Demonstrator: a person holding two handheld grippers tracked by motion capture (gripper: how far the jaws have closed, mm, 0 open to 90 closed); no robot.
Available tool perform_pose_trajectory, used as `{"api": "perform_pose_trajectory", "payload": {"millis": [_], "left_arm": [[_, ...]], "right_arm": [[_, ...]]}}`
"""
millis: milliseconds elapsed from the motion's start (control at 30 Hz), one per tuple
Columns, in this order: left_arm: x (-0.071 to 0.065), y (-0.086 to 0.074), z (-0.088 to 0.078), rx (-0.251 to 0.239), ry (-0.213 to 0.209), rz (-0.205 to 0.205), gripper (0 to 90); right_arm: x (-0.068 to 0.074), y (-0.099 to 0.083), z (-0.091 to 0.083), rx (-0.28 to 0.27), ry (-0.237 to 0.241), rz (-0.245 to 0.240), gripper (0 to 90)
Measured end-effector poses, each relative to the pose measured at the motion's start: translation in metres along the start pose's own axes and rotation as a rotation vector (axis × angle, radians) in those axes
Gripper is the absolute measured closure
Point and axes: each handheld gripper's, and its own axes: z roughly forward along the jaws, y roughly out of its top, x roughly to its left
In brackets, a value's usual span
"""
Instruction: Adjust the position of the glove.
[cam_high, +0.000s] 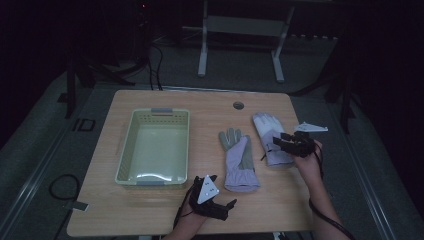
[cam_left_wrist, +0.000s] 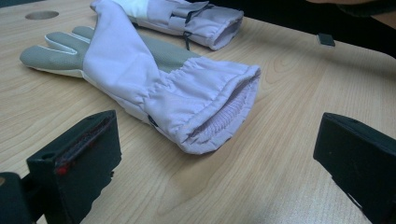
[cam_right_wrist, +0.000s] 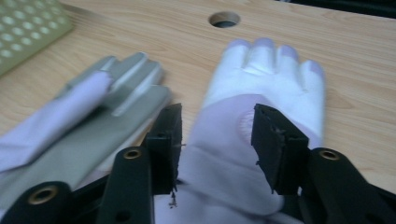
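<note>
Two lilac work gloves lie side by side on the wooden table (cam_high: 165, 102). The left glove (cam_high: 241, 162) (cam_left_wrist: 154, 79) (cam_right_wrist: 93, 107) shows a grey palm, and its cuff opening faces the near edge. The right glove (cam_high: 267, 132) (cam_right_wrist: 264, 79) (cam_left_wrist: 196, 18) is whiter at the fingers. My left gripper (cam_high: 223, 192) (cam_left_wrist: 217, 158) rests low near the front edge with its jaws wide apart, facing the left glove's cuff and not touching it. My right gripper (cam_high: 276, 141) (cam_right_wrist: 217, 140) hovers over the right glove's wrist, jaws partly apart, with nothing pinched.
A pale green plastic basket (cam_high: 125, 145) (cam_right_wrist: 23, 28) stands empty on the left half of the table. A round cable hole (cam_high: 238, 105) (cam_right_wrist: 224, 19) sits near the far edge. Bare wood lies between the gloves and the front edge. The floor around is dark, with cables and table legs.
</note>
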Motion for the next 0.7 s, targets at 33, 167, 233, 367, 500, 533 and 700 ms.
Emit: {"api": "perform_pose_trajectory", "payload": {"millis": [33, 167, 233, 367, 500, 533, 700], "left_arm": [[0.0, 0.0, 0.0, 0.0, 0.0, 0.0, 1.1], [0.0, 0.0, 0.0, 0.0, 0.001, 0.0, 1.1], [0.0, 0.0, 0.0, 0.0, 0.001, 0.001, 1.0], [0.0, 0.0, 0.0, 0.0, 0.0, 0.0, 1.1], [0.0, 0.0, 0.0, 0.0, 0.0, 0.0, 1.1], [0.0, 0.0, 0.0, 0.0, 0.0, 0.0, 1.1], [0.0, 0.0, 0.0, 0.0, -0.002, 0.001, 1.1]], "right_arm": [[-0.004, 0.001, 0.001, 0.002, 0.003, 0.002, 52.6], [-0.02, 0.008, 0.005, 0.016, 0.005, 0.018, 53.2], [-0.027, 0.011, 0.008, 0.027, 0.002, 0.032, 52.6], [-0.034, 0.013, 0.018, 0.04, 0.018, 0.036, 49.9], [-0.036, 0.009, 0.032, 0.068, 0.039, 0.053, 49.5], [-0.037, 0.007, 0.035, 0.077, 0.039, 0.06, 49.5], [-0.04, -0.007, 0.051, 0.134, 0.035, 0.074, 49.9]]}}
